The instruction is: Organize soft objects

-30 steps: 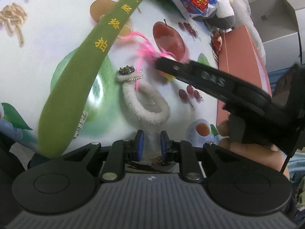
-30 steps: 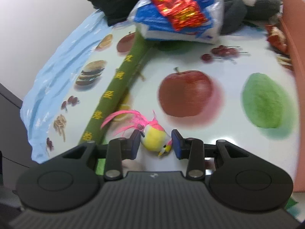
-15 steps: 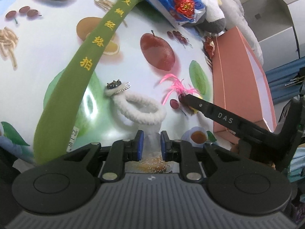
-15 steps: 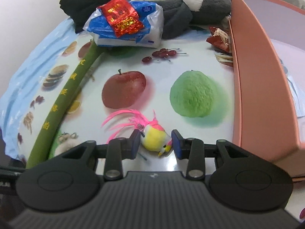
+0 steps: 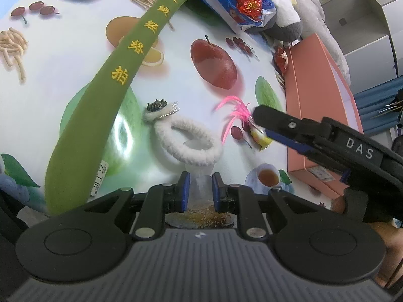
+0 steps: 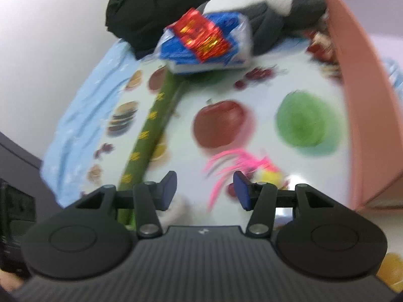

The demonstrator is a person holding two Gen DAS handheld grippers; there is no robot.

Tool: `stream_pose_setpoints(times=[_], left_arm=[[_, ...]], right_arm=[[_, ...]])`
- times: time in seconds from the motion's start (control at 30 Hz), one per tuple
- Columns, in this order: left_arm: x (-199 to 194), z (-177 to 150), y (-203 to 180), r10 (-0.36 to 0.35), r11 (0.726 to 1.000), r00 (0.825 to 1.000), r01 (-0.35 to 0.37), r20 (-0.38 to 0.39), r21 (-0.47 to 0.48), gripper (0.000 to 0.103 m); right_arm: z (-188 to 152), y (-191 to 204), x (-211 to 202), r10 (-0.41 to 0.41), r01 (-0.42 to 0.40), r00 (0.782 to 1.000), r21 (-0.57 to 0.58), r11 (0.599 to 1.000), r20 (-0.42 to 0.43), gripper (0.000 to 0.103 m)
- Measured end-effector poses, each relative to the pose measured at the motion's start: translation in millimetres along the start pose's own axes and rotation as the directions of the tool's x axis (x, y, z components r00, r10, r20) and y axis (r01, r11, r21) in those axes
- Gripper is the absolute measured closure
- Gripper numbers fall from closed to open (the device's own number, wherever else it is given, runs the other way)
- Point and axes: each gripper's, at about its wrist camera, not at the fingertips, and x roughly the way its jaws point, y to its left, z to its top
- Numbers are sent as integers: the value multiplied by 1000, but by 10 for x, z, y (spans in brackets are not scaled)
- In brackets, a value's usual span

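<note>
My left gripper (image 5: pixel 200 192) is shut on the lower stem of a white fuzzy ring toy (image 5: pixel 191 141) with a dark crown, which rests on the fruit-print tablecloth (image 5: pixel 63 58). A small yellow bird toy (image 6: pixel 270 176) with pink feathers (image 6: pixel 226 163) lies on the cloth near the salmon box (image 6: pixel 357 100). My right gripper (image 6: pixel 205 190) is above it, its jaws opening. The bird's body sits just right of the right pad, and only feathers reach into the gap. In the left wrist view one of the right gripper's fingers (image 5: pixel 277 122) hangs over the bird toy (image 5: pixel 260 138).
A long green plush strap (image 5: pixel 118 75) with yellow characters crosses the cloth on the left. At the back lie a blue packet with red foil (image 5: pixel 234 2), a grey and white plush (image 5: pixel 287 25) and black cloth (image 6: pixel 151 7). A hand (image 5: pixel 388 251) holds the right gripper.
My right gripper carried the bird toy rightward toward the salmon box, then opened, and the bird now lies outside its pads. The left gripper stayed shut on the ring toy.
</note>
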Motion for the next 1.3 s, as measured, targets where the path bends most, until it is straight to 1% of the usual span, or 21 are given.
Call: stream_pose_setpoints(times=[0.03,0.2,0.27,0.3,0.43,0.47,0.6,0.73,0.8,0.97,1.13,1.3], left_arm=[[2,-3,0,1,1000,1000,-1,0,2,81],[12,-5,0,1,1000,1000,-1,0,3,81],[17,-8,4,1,1000,1000,-1,0,4,81],[17,-8,3,1,1000,1000,-1,0,4,81],[33,-15,-4,6,1000,1000,-6,-2,9,81],[34,-13,-2,6,1000,1000,-6,-3,9,81],[23,-13,-8,9,1000,1000,-9,-1,17,81],[10,-13,-40,13,999,1000,-13,3,32,81],[0,-15,-62,16,999,1000,-16,6,44,81],[-13,-14,-124,21,997,1000,-21,4,69,81],[-64,31,-196,30,995,999,-31,13,96,81],[-182,161,-389,35,986,998,-41,44,160,81]], right_arm=[[-13,11,29,15,-15,1000,13,1000,-13,50],[-109,-14,237,83,-76,993,91,993,-82,59],[-146,-55,341,117,-101,987,143,985,-110,66],[-156,-70,373,130,-110,985,163,980,-118,68],[-200,-87,494,190,-154,973,239,959,-134,80],[-198,-76,504,194,-158,971,237,959,-136,86],[-168,-11,428,170,-146,979,200,969,-109,91],[-96,46,260,143,-133,988,143,981,-63,91],[-66,87,167,116,-112,993,109,988,-35,91],[-17,93,-56,70,-71,997,69,995,22,91],[21,119,-311,10,-12,996,20,1000,90,91],[94,133,-593,-54,57,985,-16,998,166,91]])
